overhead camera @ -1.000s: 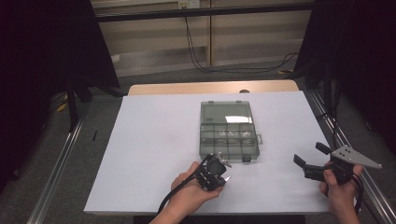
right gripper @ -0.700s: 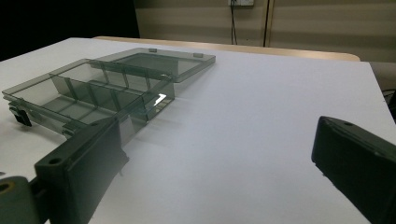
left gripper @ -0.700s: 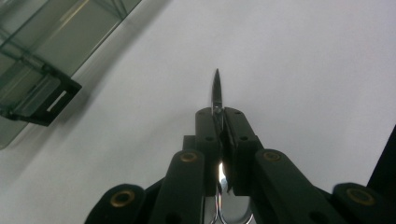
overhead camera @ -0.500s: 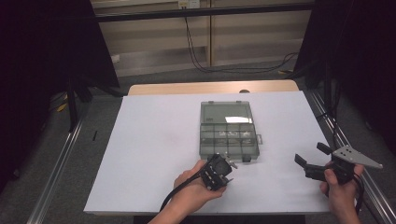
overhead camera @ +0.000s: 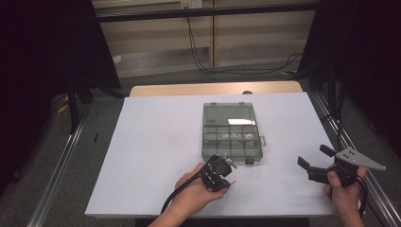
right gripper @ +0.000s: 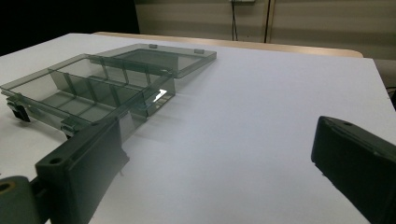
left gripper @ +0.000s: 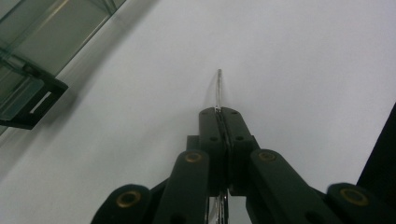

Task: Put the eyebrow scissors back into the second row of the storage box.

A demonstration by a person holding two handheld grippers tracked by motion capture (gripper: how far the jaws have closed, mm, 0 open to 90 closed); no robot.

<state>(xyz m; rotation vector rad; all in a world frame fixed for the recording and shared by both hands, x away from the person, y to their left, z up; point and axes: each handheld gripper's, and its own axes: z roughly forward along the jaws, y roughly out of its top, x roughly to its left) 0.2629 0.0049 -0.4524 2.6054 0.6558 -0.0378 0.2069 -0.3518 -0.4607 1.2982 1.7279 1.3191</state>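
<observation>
We hold the left tool with its jaws pressed together on a thin metal pin. The pin sticks out past the jaw tips and lies low over the white counter. In the high view, this tool is near the front edge of the counter, just before the front corner of the box, and the pin tip shows beside it.

Compared with half a second ago, the left hand has drawn back a little toward us and turned, so the tool is now a bit further from the box. We judge that the pin has been taken out of the box and is being carried away from it, or turned for a better grip.

The box is open, its lid lying flat behind the tray with compartments. The latch is close at the left in the left gripper view.

The right tool has its jaws well apart and holds nothing. It waits at the right side of the counter, well apart from the box, as it did before.
</observation>
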